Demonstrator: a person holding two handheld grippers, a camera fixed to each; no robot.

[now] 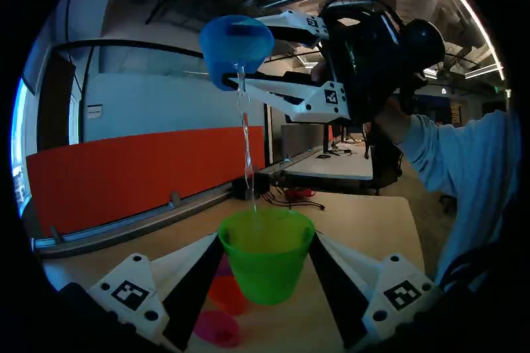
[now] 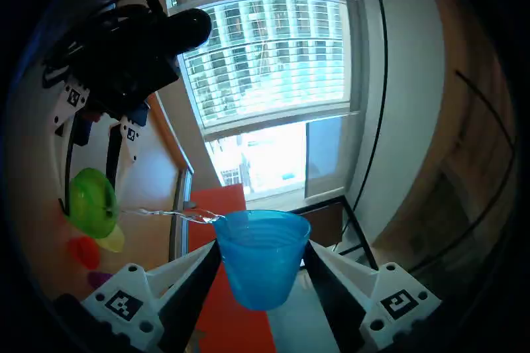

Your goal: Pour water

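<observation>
Wooden table point(image 1: 371, 220) and orange wall panel point(image 1: 126, 177) back the left gripper view. Your left gripper point(image 1: 265, 240) is closed to cup width, both fingers pressing the sides of the green cup point(image 1: 266, 267), upright just above the table. Above it, your right gripper point(image 1: 242, 48) clamps the blue cup point(image 1: 232, 42), tipped over, and a thin water stream point(image 1: 247, 148) falls into the green one. An orange cup point(image 1: 225, 292) and a pink cup point(image 1: 217, 328) sit under your left fingers, so there's little room to lower. Your sleeve point(image 1: 464, 161) is on the right.

Right gripper view, window point(image 2: 265, 68) behind: blue cup point(image 2: 262, 263) pinched mid-wall between both fingers, stream point(image 2: 172, 214) leaving its rim toward the green cup point(image 2: 91, 204) in the left gripper point(image 2: 91, 187). A yellow cup point(image 2: 114, 240) lies just beside it.

Both cups look like thin, light plastic. They'll likely flex and turn slippery when wet. Grip mid-wall, not the rim. The green cup gets heavier as it fills; the table edge is near, open air beyond.
</observation>
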